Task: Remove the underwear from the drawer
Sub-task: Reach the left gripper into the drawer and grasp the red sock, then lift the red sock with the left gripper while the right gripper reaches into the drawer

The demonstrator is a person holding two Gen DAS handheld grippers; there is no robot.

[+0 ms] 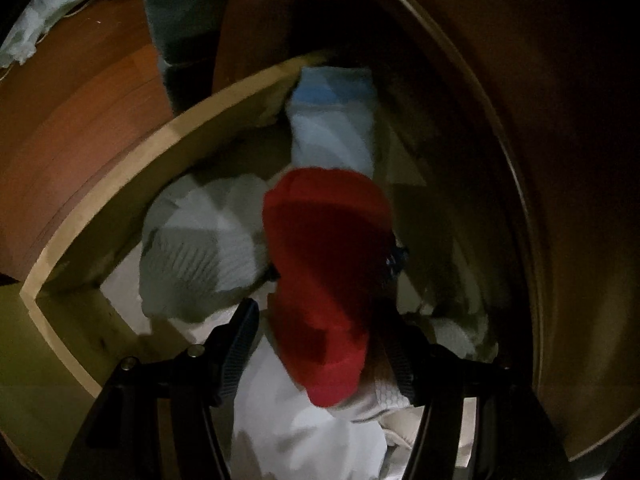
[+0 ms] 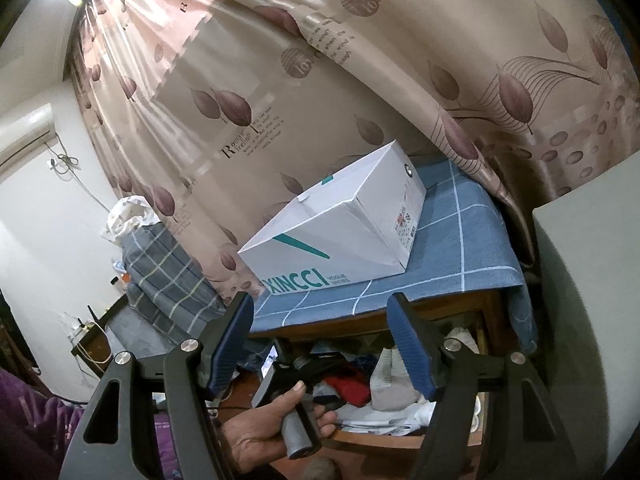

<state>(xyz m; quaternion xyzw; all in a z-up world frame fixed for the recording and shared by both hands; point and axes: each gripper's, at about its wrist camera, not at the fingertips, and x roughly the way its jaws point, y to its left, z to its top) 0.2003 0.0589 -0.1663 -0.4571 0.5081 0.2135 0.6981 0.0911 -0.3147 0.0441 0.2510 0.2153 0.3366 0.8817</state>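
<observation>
Left gripper clenched on red knitted underwear above the open wooden drawer.
Right gripper hangs released, empty, above that drawer.

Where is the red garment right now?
In the left wrist view, the red garment sits mid-frame in the open drawer, between the left gripper's fingers, beside grey-white folded cloth.

The drawer is showing pale, matt bare wood; the red underwear at its centre is looking like soft knit cloth. At twelve o'clock the curtain is gleaming satiny. The shoebox is showing smooth white card on a woven checked cloth.
</observation>
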